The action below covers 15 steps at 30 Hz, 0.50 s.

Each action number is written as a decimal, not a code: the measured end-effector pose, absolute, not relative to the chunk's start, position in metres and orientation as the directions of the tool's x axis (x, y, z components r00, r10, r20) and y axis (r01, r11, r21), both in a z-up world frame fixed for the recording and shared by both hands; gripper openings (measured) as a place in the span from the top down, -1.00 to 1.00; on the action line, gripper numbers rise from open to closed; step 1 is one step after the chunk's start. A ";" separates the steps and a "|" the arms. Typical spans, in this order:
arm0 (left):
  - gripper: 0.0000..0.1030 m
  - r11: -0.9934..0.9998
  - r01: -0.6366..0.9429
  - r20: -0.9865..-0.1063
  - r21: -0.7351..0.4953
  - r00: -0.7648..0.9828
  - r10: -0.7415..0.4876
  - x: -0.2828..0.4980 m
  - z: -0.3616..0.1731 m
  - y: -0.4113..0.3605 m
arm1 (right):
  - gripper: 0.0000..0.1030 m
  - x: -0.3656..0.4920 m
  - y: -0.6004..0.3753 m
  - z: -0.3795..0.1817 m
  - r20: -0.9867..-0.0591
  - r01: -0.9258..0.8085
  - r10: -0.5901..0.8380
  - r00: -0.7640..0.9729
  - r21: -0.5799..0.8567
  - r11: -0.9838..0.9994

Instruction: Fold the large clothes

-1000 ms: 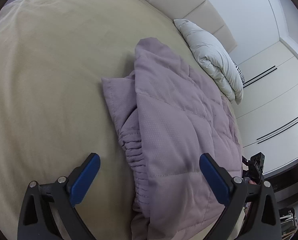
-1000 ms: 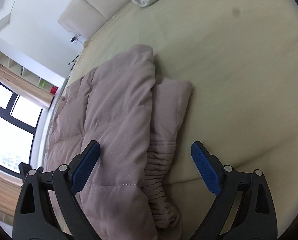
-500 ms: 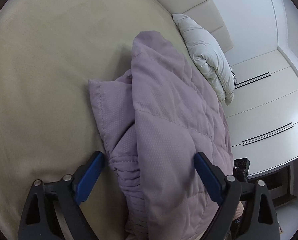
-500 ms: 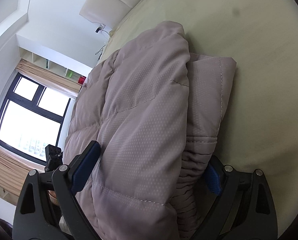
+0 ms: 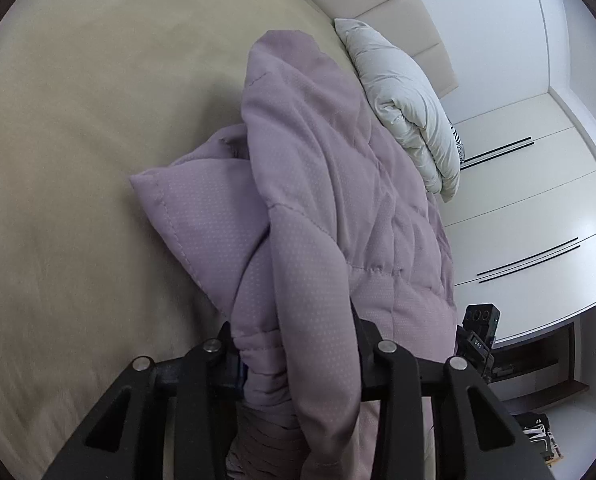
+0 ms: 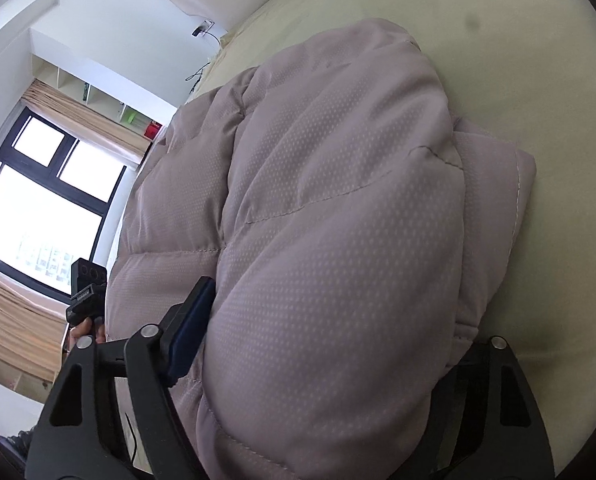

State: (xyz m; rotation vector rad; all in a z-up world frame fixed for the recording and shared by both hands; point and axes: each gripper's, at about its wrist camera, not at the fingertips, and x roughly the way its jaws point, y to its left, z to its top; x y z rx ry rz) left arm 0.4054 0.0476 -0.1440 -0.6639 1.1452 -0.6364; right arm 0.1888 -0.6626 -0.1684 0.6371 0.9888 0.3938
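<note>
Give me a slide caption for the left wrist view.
Left gripper, jaws just closing, clamps the hem of a quilted lilac jacket on a beige bed.

A white pillow (image 5: 410, 108) lies on the beige bed (image 5: 77, 140) — white wardrobe (image 5: 538, 208) beyond.

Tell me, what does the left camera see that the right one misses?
Only the left shows the white pillow and white wardrobe doors. Only the right shows the window, curtains and wall shelves. Both show the padded mauve jacket on the beige bed, with each gripper's jaws, just closing, around a bunch of it.
</note>
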 end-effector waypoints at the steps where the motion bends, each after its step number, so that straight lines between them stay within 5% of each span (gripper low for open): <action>1: 0.31 0.655 0.118 -0.605 -0.746 0.290 -0.741 0.401 -0.139 0.048 | -0.18 0.187 -0.660 -0.165 -0.649 -0.030 0.563 0.511 0.641 0.767; 5: 0.35 0.678 0.141 -0.620 -0.721 0.305 -0.723 0.366 -0.118 0.057 | 0.07 0.184 -0.633 -0.140 -0.681 -0.065 0.495 0.540 0.553 0.831; 15: 0.36 0.692 0.172 -0.625 -0.701 0.319 -0.713 0.241 -0.075 0.110 | 0.14 0.071 -0.579 -0.097 -0.637 -0.150 0.544 0.546 0.565 0.812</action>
